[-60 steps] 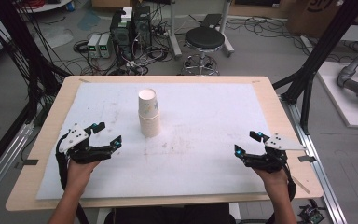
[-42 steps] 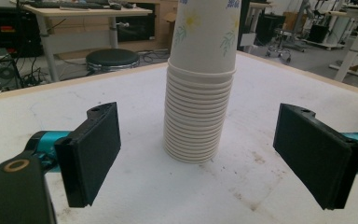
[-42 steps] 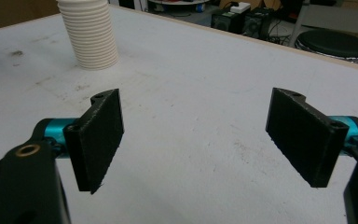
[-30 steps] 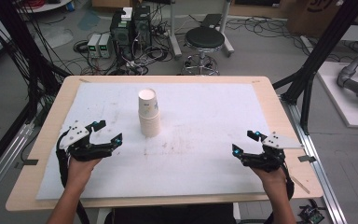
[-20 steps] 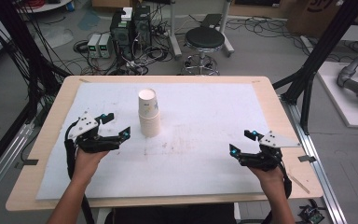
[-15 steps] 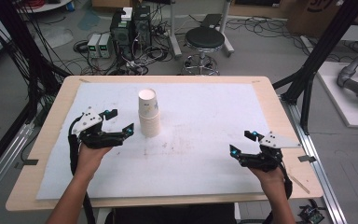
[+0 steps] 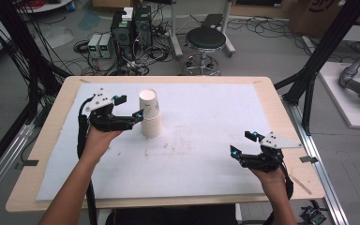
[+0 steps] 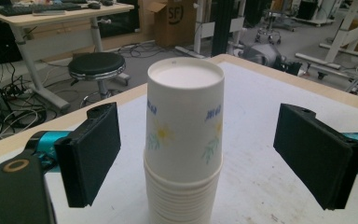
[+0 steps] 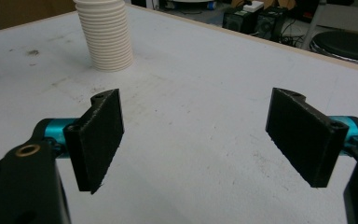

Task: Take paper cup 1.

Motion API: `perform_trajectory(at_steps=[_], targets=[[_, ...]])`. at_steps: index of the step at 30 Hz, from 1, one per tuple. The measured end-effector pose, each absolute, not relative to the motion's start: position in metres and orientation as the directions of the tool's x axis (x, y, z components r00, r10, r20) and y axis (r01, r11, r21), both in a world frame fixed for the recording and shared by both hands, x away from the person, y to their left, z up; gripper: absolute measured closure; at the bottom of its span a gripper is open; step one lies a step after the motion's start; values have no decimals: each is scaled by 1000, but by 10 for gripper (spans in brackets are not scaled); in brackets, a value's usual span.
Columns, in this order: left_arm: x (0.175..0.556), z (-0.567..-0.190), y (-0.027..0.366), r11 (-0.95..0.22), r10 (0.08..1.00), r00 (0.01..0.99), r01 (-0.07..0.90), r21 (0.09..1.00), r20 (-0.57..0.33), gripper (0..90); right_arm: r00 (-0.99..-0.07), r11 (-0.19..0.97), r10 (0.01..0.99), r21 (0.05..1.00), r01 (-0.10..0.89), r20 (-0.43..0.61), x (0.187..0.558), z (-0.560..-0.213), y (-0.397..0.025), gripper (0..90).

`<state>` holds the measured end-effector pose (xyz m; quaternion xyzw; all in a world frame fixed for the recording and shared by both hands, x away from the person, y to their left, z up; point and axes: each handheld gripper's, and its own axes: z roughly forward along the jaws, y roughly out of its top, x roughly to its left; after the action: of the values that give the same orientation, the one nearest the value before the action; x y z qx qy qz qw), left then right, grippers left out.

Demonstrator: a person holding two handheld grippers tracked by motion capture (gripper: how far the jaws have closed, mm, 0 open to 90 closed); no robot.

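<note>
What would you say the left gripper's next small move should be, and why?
Probably ease forward a little and close on the top cup. The left gripper is open, its jaws flanking that cup without touching, above the stack of cups. The right gripper waits far off.

A stack of white paper cups (image 7: 150, 114) with faint flower prints stands upright on the white surface (image 7: 206, 140), left of centre.

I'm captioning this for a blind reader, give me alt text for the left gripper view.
A stack of paper cups stands upside down on the white table cover, centred between the open jaws of the left claw, untouched. A black stool stands behind the table.
</note>
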<state>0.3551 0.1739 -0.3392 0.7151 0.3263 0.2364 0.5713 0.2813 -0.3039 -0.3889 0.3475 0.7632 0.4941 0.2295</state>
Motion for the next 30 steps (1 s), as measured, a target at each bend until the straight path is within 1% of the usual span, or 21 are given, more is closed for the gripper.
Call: perform_trajectory(at_steps=[11, 23, 26, 27, 28, 30], targets=[[381, -324, 153, -189, 735, 678, 223, 956, -13, 147, -655, 280, 755, 909, 310, -9, 282, -389, -303, 194], [399, -332, 141, -210, 727, 686, 257, 943, -25, 148, -656, 279, 755, 908, 312, -7, 281, -389, -304, 194], [405, -336, 139, -217, 726, 687, 279, 936, -36, 151, -660, 281, 751, 909, 309, -8, 281, -390, -303, 194], [406, -338, 138, -222, 723, 690, 283, 933, -37, 155, -660, 282, 751, 907, 312, -6, 281, -390, -303, 194], [408, -339, 137, -226, 721, 692, 289, 930, -40, 189, -661, 283, 750, 907, 312, -7, 281, -390, -303, 194], [410, -341, 136, -239, 716, 697, 291, 926, -34, 200, -662, 285, 750, 907, 310, -9, 281, -390, -303, 194]])
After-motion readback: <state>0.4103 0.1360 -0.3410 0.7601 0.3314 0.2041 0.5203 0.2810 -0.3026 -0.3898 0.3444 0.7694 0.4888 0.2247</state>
